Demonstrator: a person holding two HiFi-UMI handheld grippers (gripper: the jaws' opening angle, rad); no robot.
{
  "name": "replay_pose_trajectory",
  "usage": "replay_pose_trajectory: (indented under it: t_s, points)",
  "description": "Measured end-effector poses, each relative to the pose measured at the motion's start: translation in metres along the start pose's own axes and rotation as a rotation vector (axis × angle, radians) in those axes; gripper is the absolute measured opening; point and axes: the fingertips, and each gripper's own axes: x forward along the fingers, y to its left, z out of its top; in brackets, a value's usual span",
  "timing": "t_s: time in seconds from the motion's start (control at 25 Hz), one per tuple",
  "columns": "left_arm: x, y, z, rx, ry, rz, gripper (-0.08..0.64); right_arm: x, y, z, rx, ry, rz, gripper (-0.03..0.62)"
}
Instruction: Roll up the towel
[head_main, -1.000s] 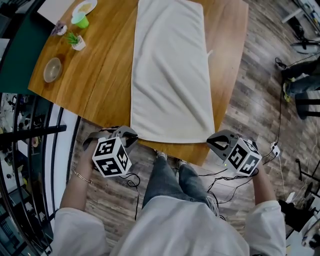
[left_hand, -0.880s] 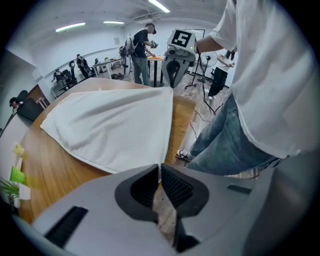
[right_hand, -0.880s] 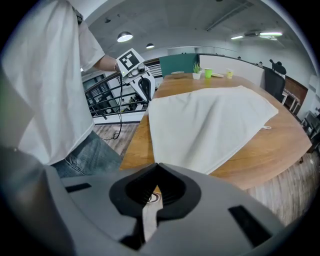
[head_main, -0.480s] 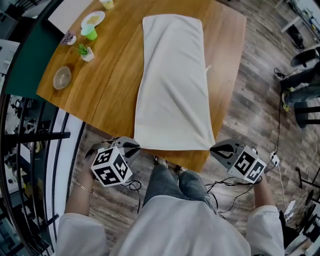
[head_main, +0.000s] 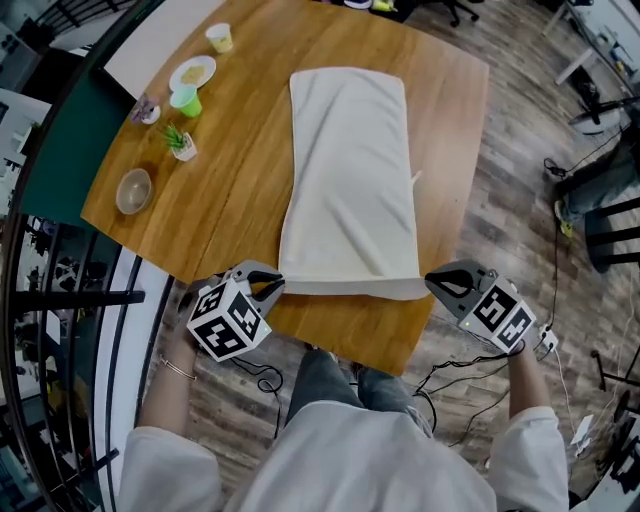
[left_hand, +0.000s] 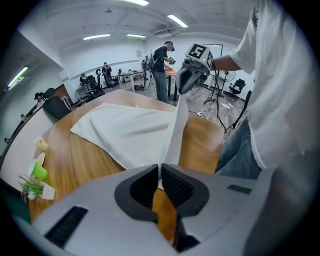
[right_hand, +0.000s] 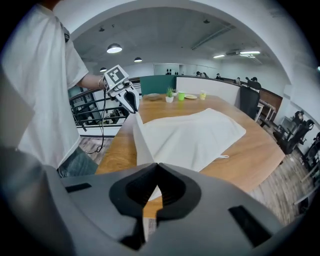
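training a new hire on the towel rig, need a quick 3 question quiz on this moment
1. True or false: the left gripper and the right gripper are each shut on a near corner of the towel.
2. Where does the potted plant stand? A) on the towel B) on the table, left of the towel in the head view C) on the floor
3. Short answer: which edge of the towel is raised off the table, the one near the person or the far one?

Key: 1 true; 2 B; 3 the near one, stretched between the two grippers.
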Motion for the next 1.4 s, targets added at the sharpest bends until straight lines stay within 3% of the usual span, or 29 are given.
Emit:
replay_pose_trajectory:
  t_s: [0.32, 0.72, 0.92, 0.96, 1.04, 1.12, 1.28, 1.4]
  points:
    - [0.027, 0.059, 0.003, -0.041, -0.015, 0.025, 0.025, 0.034, -0.059, 0.004, 0.064, 0.002, -0.06, -0.002]
    - [0.058, 0.087, -0.006, -0.102, 0.004, 0.081, 0.031, 0.071, -0.092, -0.011, 0.153, 0.019, -0.106, 0.0]
    - [0.06, 0.096, -0.01, -0.15, -0.009, 0.141, 0.043, 0.077, -0.107, -0.02, 0.179, 0.039, -0.202, 0.0]
    - [0.058, 0.099, -0.012, -0.175, -0.021, 0.149, 0.045, 0.078, -0.11, -0.021, 0.187, 0.037, -0.218, 0.013]
    - [0.053, 0.103, -0.015, -0.233, -0.047, 0.152, 0.065, 0.076, -0.113, -0.021, 0.212, 0.024, -0.231, 0.108]
    - [0.044, 0.107, -0.018, -0.266, -0.063, 0.161, 0.091, 0.069, -0.114, -0.02, 0.229, 0.006, -0.238, 0.123]
    - [0.015, 0.104, -0.019, -0.233, -0.075, 0.197, 0.14, 0.047, -0.108, -0.017, 0.222, -0.02, -0.231, 0.133]
    - [-0.001, 0.076, -0.007, -0.146, -0.09, 0.156, 0.15, 0.033, -0.088, -0.013, 0.191, -0.033, -0.199, 0.133]
